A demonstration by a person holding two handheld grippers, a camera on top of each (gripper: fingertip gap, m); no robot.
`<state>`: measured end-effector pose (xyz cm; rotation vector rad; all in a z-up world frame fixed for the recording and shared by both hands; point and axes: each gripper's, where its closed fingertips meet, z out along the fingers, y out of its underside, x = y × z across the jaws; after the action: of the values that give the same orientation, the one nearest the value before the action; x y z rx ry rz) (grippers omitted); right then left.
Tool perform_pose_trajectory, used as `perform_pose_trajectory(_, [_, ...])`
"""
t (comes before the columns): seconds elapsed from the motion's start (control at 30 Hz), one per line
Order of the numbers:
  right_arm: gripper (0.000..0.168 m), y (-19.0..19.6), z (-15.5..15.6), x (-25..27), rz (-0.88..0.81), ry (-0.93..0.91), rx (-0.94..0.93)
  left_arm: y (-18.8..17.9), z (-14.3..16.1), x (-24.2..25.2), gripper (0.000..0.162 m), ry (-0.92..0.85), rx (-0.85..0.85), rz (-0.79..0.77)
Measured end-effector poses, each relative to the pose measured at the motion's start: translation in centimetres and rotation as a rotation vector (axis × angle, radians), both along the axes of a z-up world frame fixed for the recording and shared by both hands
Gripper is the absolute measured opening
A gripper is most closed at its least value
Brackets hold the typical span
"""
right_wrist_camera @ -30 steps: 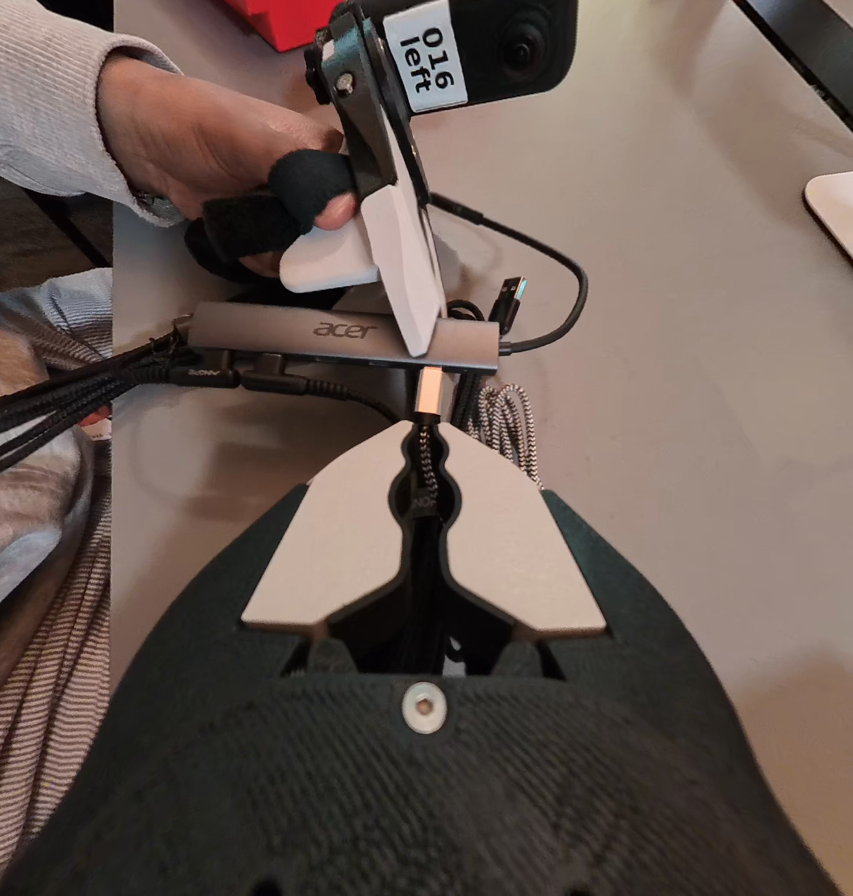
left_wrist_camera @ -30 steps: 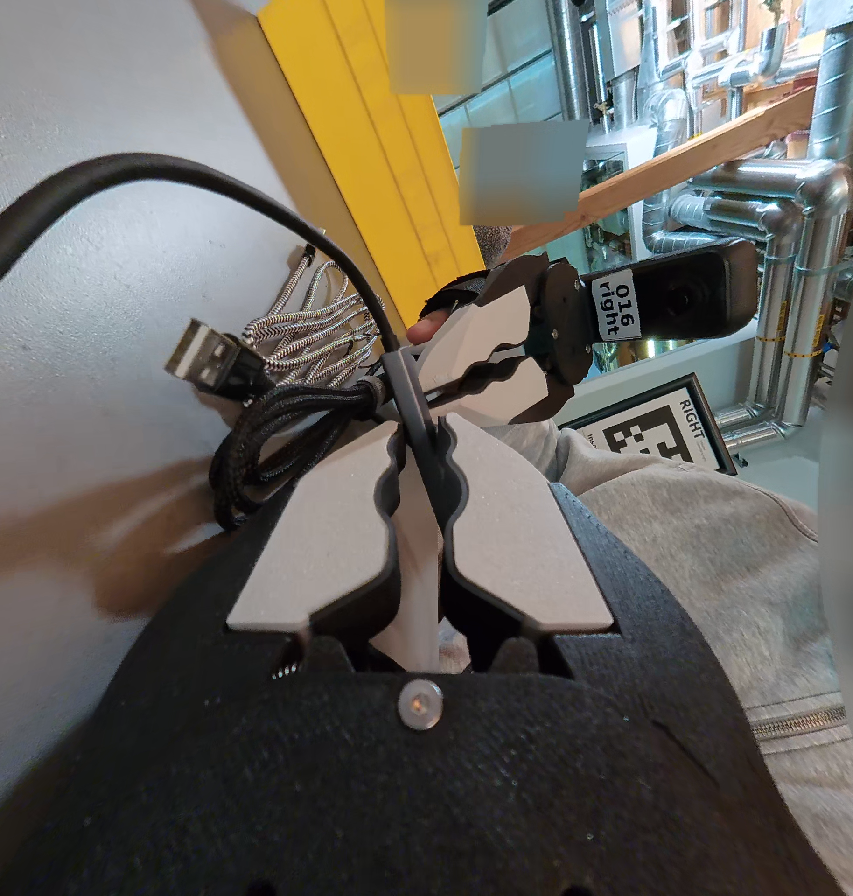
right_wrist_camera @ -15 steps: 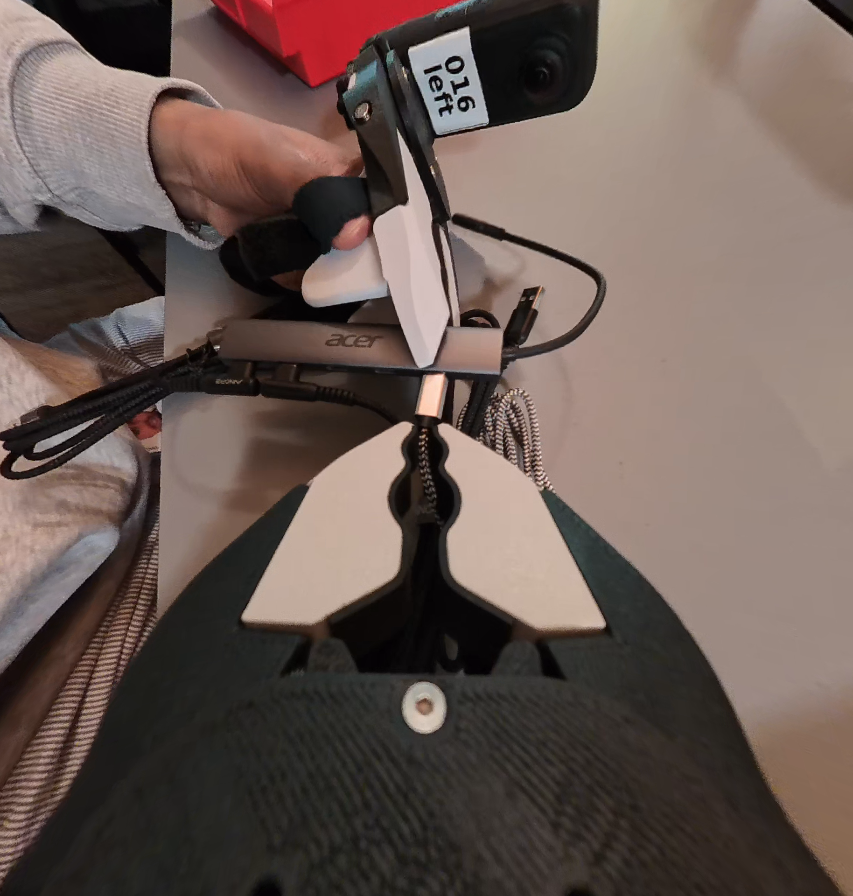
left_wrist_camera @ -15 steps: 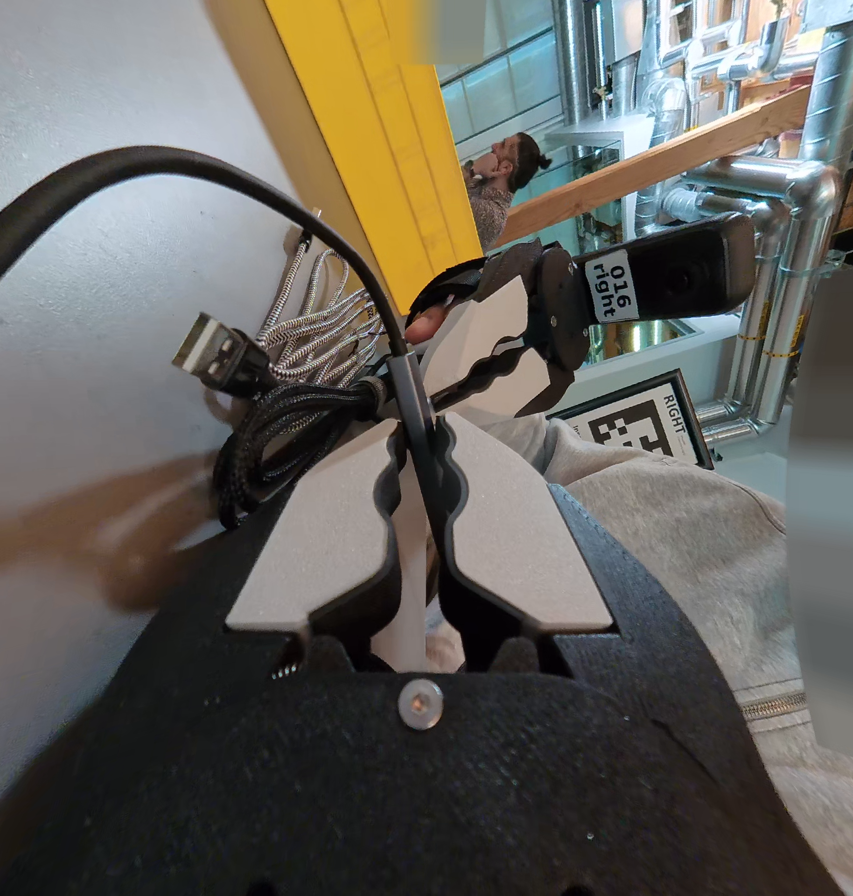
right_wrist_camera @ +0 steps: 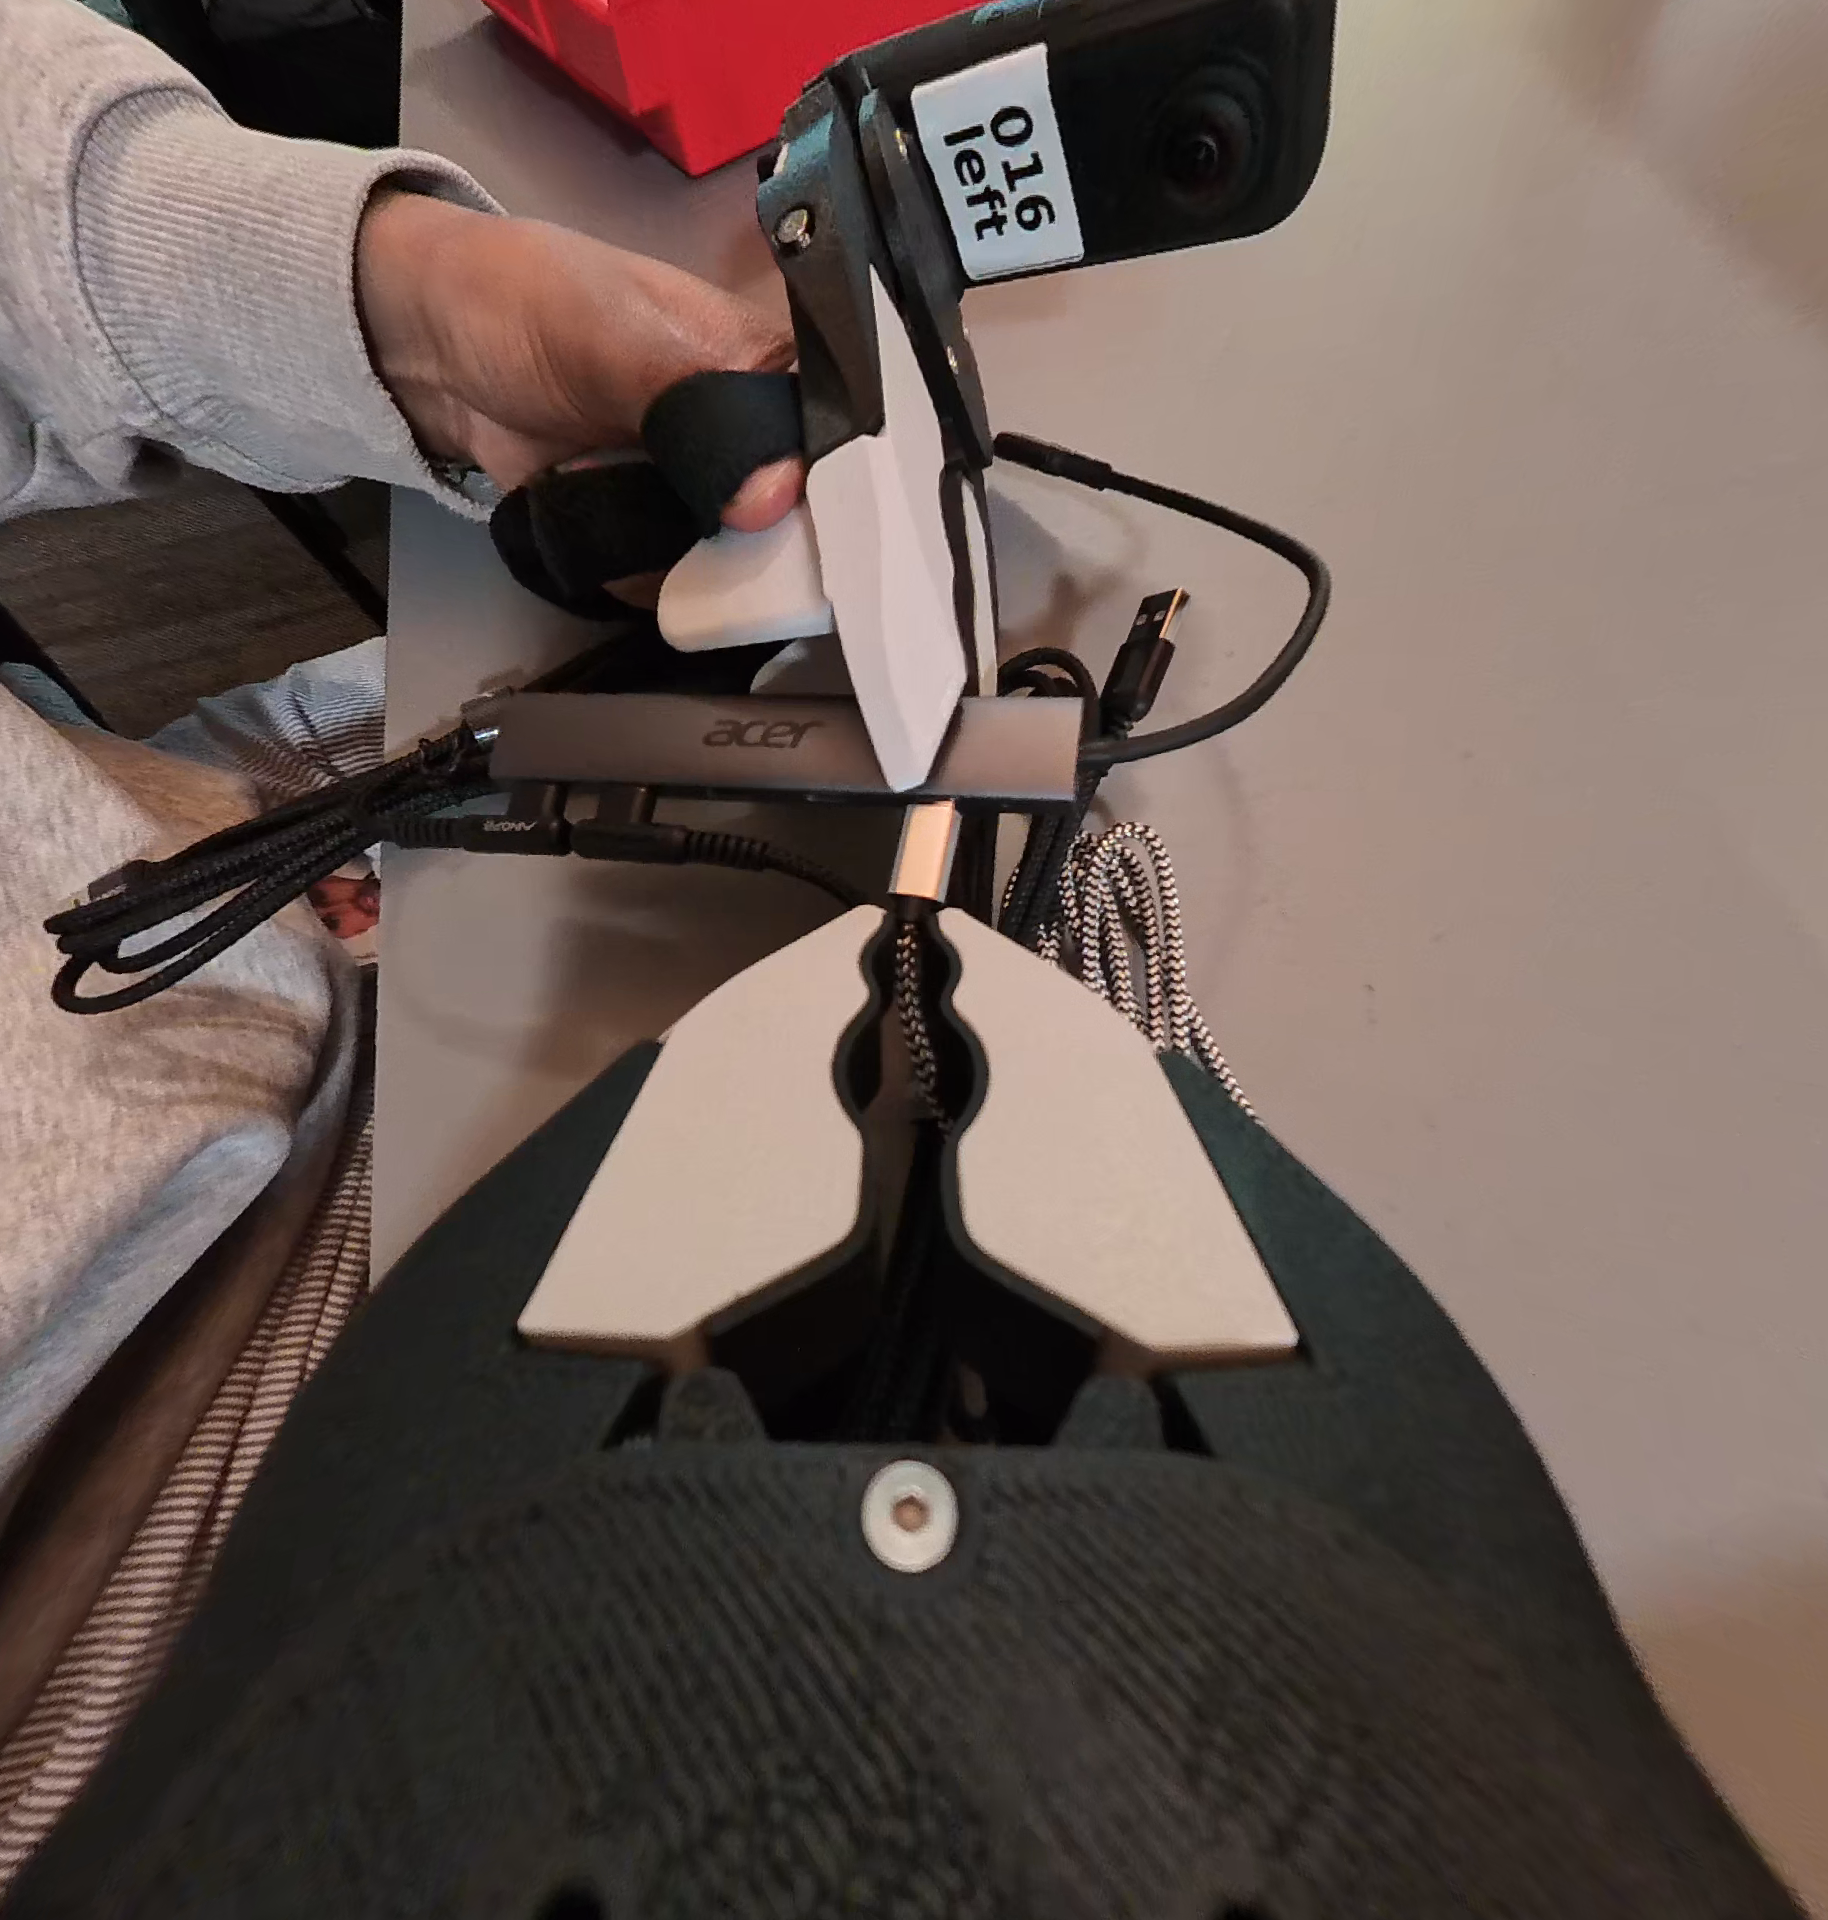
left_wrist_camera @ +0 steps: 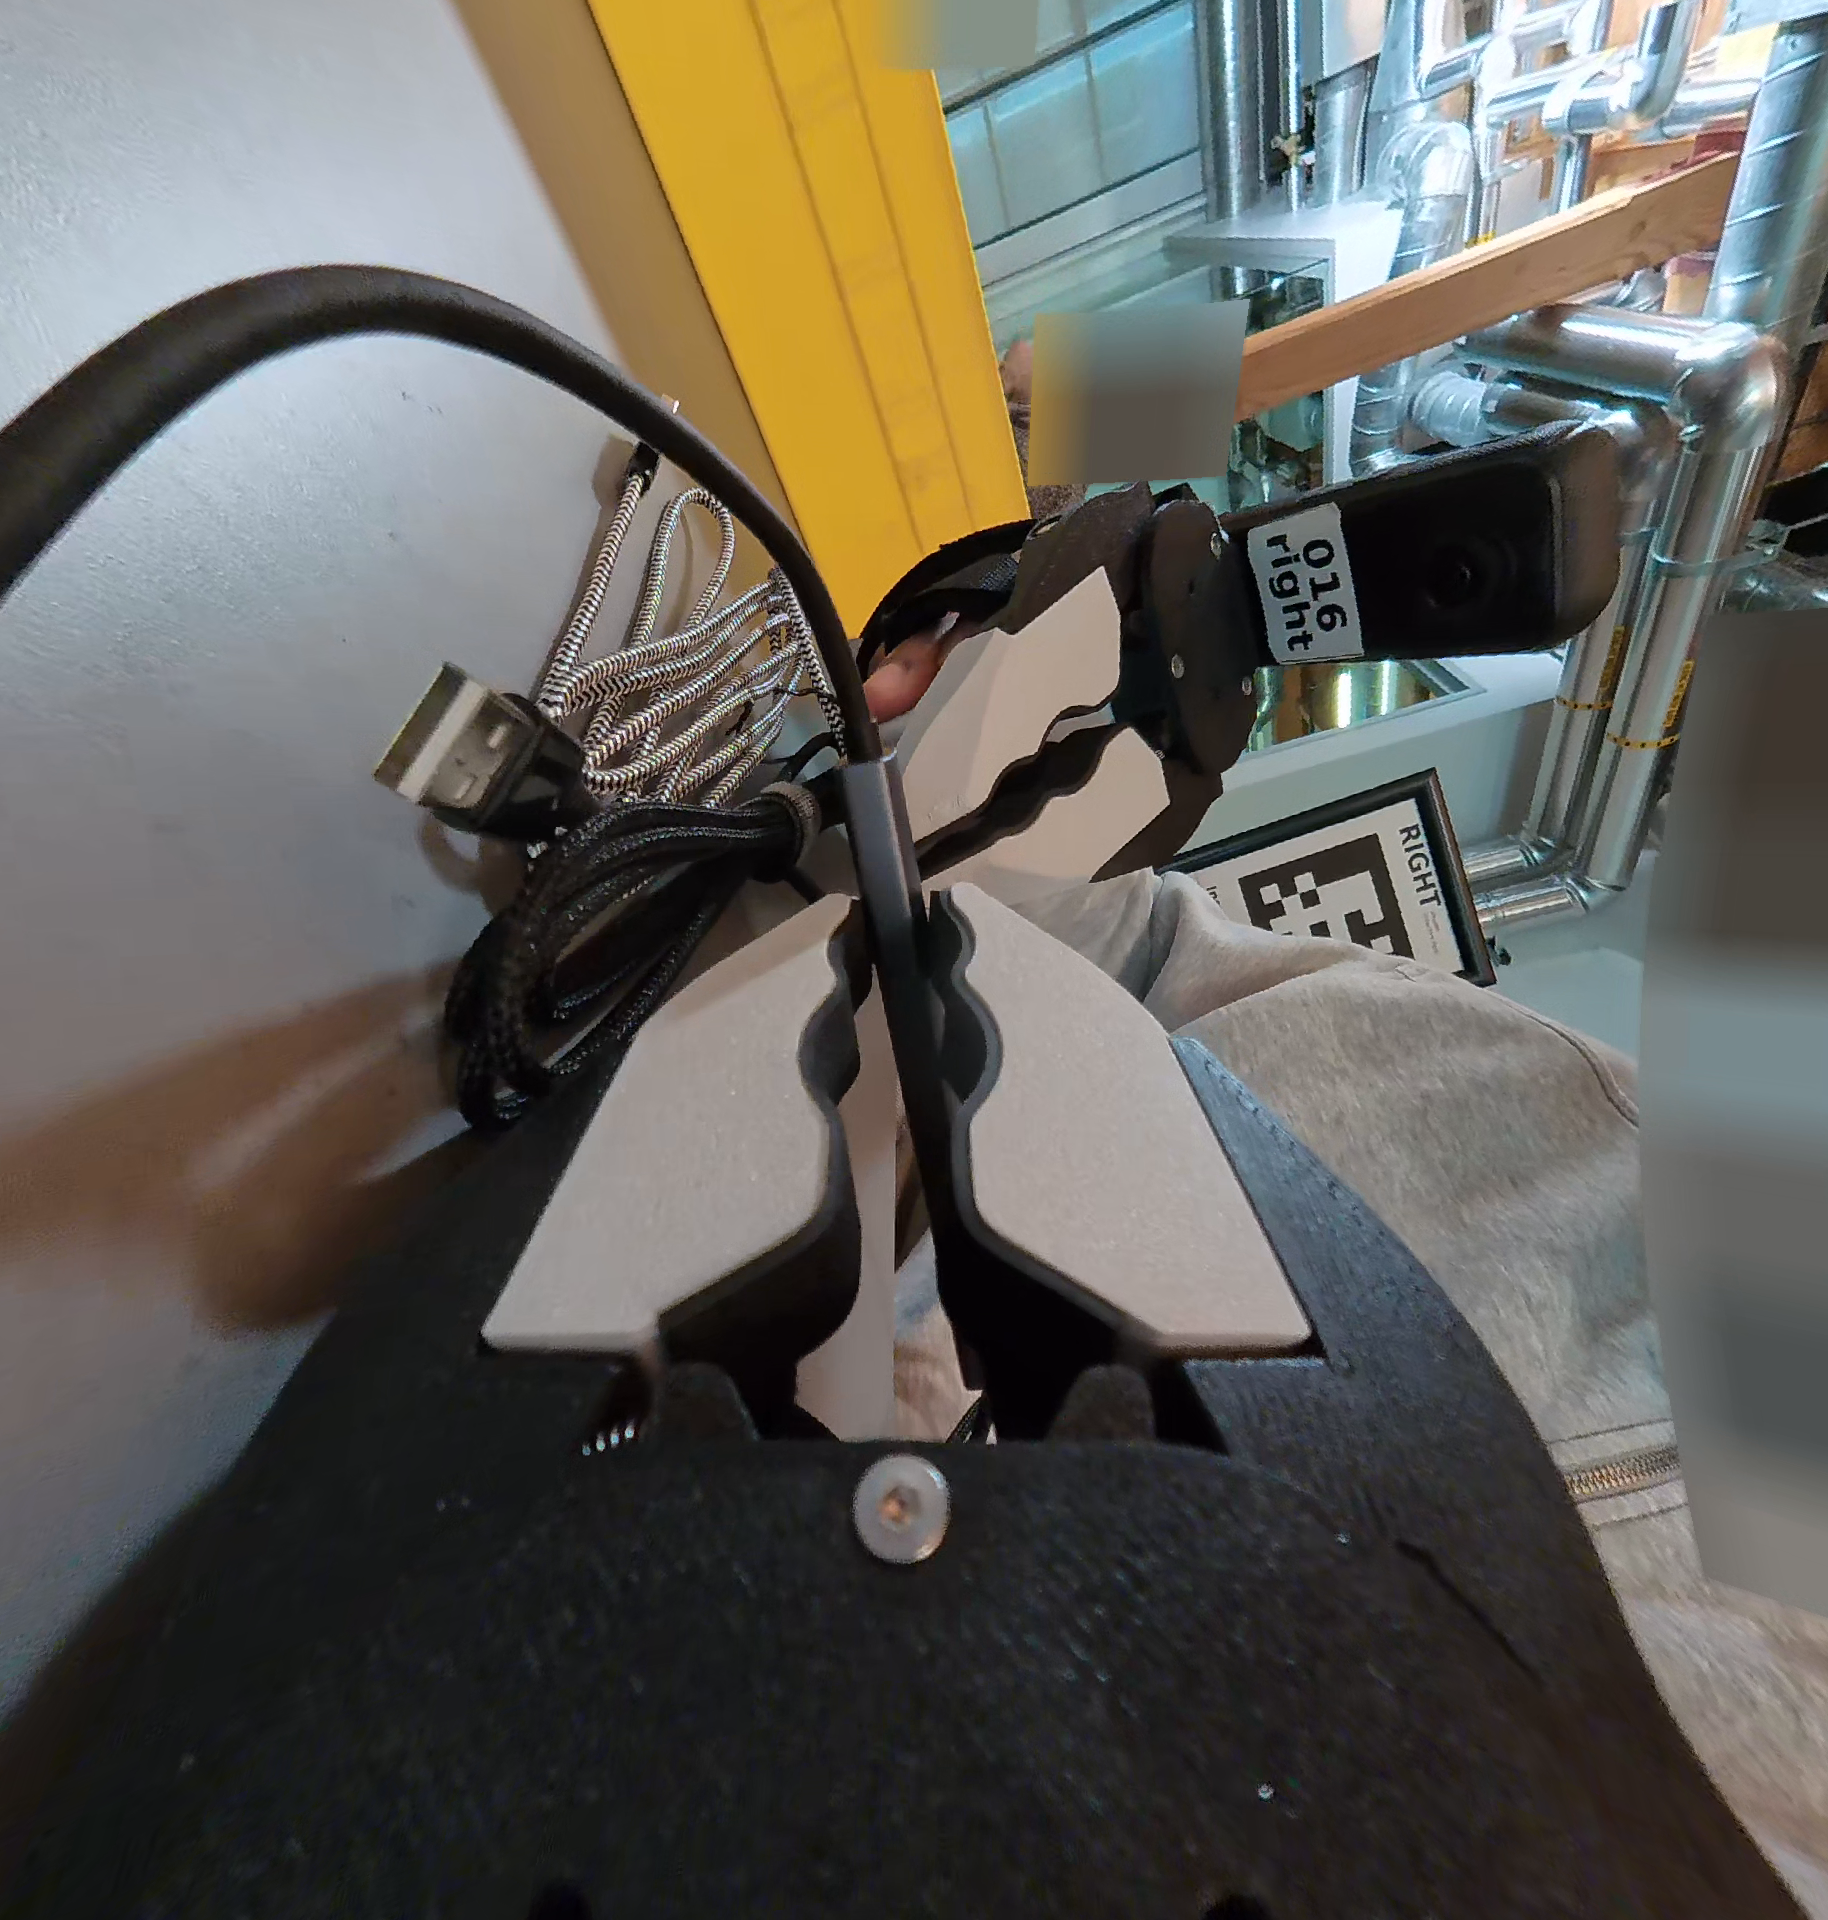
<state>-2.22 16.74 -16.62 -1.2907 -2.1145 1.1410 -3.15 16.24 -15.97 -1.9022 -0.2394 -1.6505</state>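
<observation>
White sticker on camera (right_wrist_camera: pixel 1190 125), brand mark on grey hub (right_wrist_camera: pixel 785 743), framed sign (left_wrist_camera: pixel 1336 894)

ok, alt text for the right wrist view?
The right gripper is shut on a braided cable whose metal plug meets a grey hub, which the left gripper clamps above a pale table.

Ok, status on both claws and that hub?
Left claw shut on grey hub. Right claw shut on striped braided cable, its plug at the hub. Black cables alongside.

hub (right_wrist_camera: pixel 785 740) on table (right_wrist_camera: pixel 1512 727), cable bundle (right_wrist_camera: pixel 1118 914) right of it.
</observation>
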Motion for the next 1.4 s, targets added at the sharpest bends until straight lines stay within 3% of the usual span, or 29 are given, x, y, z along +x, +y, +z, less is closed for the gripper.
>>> perform_pose_trajectory(0.43, [0.004, -0.6, -0.3, 0.4, 0.048, -0.039, -0.052, -0.7, -0.2, 0.6, 0.011, -0.004, -0.025, -0.082])
perform_pose_trajectory(0.7, [0.004, -0.1, -1.2, -0.1, 0.021, -0.033, 0.017, -0.8, -0.9, 0.9, 0.011, 0.064, -0.037, -0.093])
perform_pose_trajectory(0.8, [0.005, 0.1, -0.1, -0.5, -0.001, 0.037, 0.019, -0.6, 0.0, 0.4, 0.010, -0.016, -0.012, -0.070])
perform_pose_trajectory(1.03, [0.005, 1.3, 0.9, -0.9, -0.077, 0.076, -0.025, 0.3, 1.8, -1.1, 0.023, -0.071, 0.126, 0.051])
perform_pose_trajectory(1.2, [0.005, 3.9, 2.3, -1.2, -0.200, 0.153, -0.036, 0.4, 4.4, -5.1, 0.037, -0.238, 0.254, 0.223])
perform_pose_trajectory(1.4, [0.005, 6.9, 2.5, -0.4, -0.378, 0.153, -0.123, 0.5, 5.7, -7.9, 0.036, -0.156, 0.359, 0.323])
